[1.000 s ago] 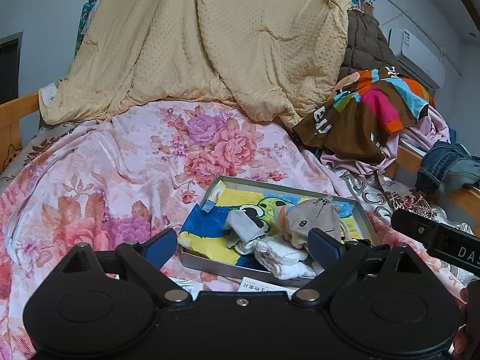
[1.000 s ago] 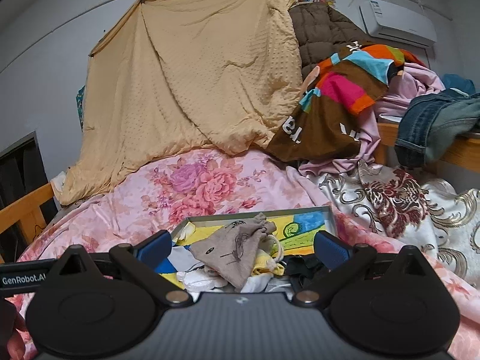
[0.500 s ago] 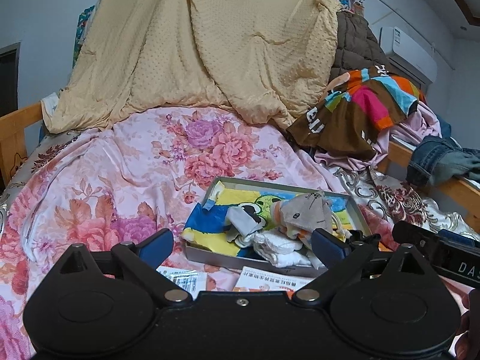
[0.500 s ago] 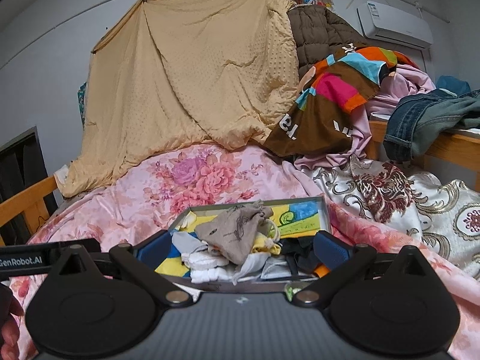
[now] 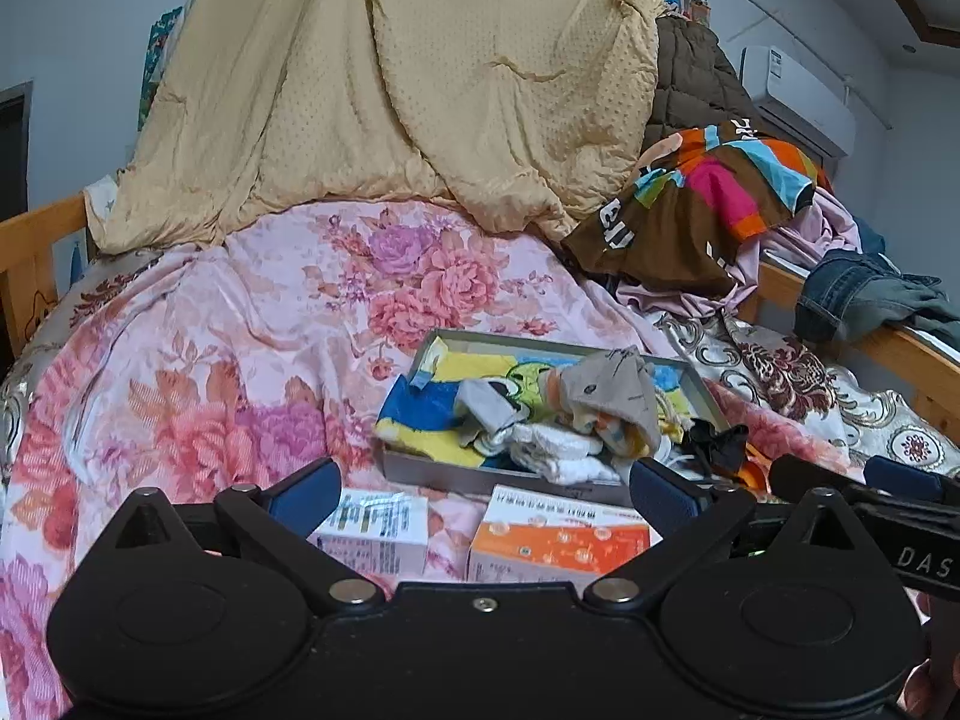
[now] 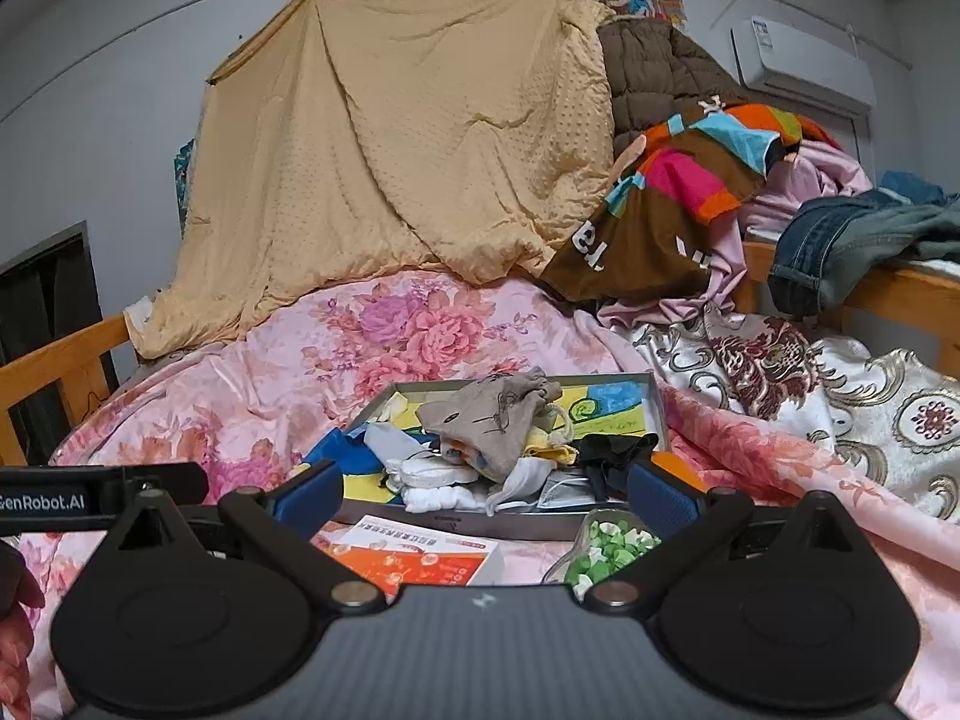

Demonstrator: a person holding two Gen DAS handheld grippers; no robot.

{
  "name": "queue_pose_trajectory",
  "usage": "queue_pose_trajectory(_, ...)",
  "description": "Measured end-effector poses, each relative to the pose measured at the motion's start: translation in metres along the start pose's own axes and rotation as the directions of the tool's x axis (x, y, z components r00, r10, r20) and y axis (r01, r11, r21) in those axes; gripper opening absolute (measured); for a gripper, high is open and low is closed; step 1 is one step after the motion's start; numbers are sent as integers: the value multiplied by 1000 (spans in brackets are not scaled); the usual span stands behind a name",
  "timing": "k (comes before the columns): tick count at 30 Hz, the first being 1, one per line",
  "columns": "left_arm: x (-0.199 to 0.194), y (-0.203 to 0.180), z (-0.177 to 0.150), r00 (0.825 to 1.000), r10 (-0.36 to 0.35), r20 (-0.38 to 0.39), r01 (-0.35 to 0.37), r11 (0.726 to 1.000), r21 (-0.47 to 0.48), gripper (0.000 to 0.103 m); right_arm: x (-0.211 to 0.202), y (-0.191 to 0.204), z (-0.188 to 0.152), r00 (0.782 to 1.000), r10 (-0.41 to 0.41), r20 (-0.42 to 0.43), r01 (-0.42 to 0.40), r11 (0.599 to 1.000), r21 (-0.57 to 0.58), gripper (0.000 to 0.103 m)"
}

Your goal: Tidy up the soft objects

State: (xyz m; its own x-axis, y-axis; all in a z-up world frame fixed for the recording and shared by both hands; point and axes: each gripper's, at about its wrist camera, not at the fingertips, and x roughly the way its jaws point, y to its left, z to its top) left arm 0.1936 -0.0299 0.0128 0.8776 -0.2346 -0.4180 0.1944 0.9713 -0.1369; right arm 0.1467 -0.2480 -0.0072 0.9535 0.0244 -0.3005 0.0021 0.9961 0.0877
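A grey tray (image 5: 480, 476) lies on the pink floral quilt (image 5: 240, 330), lined with a yellow and blue cartoon towel (image 5: 420, 414). In it are piled a grey drawstring pouch (image 5: 618, 387), white socks (image 5: 558, 450) and a black cloth (image 5: 714, 441). My left gripper (image 5: 483, 486) hovers short of the tray's near wall, its jaws opening with nothing between them. My right gripper (image 6: 486, 489) stands open and empty, also short of the tray (image 6: 456, 521). The right wrist view shows the pouch (image 6: 492, 417), socks (image 6: 438, 492) and black cloth (image 6: 612, 453).
An orange box (image 5: 558, 546) and a white box (image 5: 372, 531) lie in front of the tray, beside a bag of green and white pieces (image 6: 606, 546). A beige blanket (image 5: 420, 90) hangs behind. Clothes (image 5: 708, 204) and jeans (image 5: 852, 294) pile up at the right rail.
Both grippers have drawn back from the tray, which now looks smaller and farther. The two boxes and the bag of green pieces have come into view in front of it.
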Motion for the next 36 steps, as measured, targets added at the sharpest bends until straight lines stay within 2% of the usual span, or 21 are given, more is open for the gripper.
queue_pose_trajectory(9, -12, 19, -21, 1000, -18, 0, 18, 1000, -18, 102, -19, 5, -10, 1000, -17, 15, 17, 1000, 9, 103)
queue_pose_trajectory(15, -22, 23, -29, 999, -46, 23, 46, 999, 3, 102, -27, 10, -15, 1000, -10, 21, 10, 1000, 11, 103)
queue_pose_trajectory(27, -26, 33, -36, 998, -43, 43, 42, 999, 9, 102, -25, 21, -20, 1000, 5, 17, -4, 1000, -5, 103)
queue_pose_trajectory(36, -31, 42, -50, 998, -52, 38, 52, 999, 1, 102, -29, 24, -33, 1000, -8, 2, 8, 999, 40, 103)
